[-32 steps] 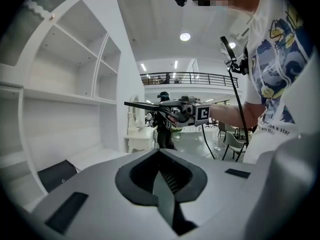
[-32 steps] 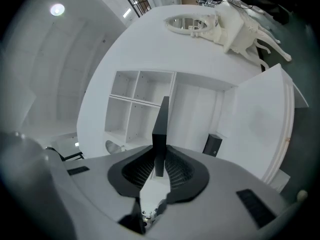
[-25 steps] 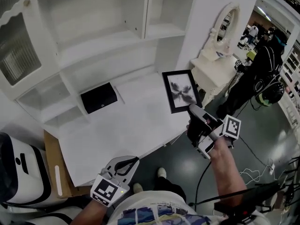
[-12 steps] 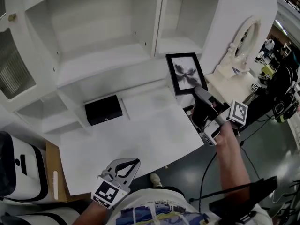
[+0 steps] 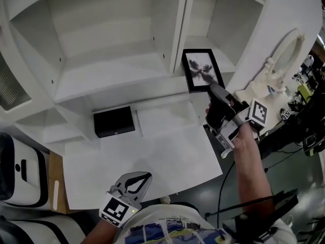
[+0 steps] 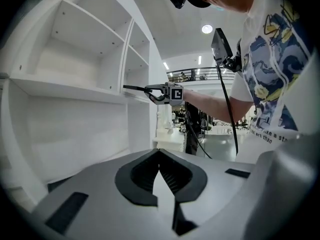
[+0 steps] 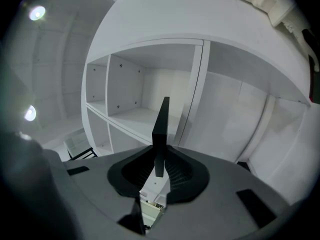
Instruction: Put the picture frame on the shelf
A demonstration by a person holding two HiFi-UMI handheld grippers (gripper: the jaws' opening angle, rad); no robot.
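Grey right tongs [image 5: 212, 88] are clenched on the bottom edge of the frame [image 5: 202, 69], holding it upright in the air. In the right gripper view the frame [image 7: 161, 129] shows edge-on as a thin, flat black slab rising from between the jaws. It hangs in front of the narrow right compartment of a white shelf unit, above the back of the desk [image 5: 152, 156], and does not yet rest on any board.

Judging by this, the carry is nearly over and the placing is in hand. The next move calls for easing the frame in over the shelf [image 7: 131, 119], setting its lower edge down, leaning it back so it stands, then letting go. A slab this thin would likely tip if freed while fully upright.

The frame is rectangular, with a matt black border round a pale sheet bearing a dark, wispy print. The shelves look smooth and painted white, with small peg holes in the side walls.

Left tongs [image 5: 134, 179] sit low by the person's body, jaws together on nothing. A black oblong box [image 5: 115, 121] lies at the back of the desk.
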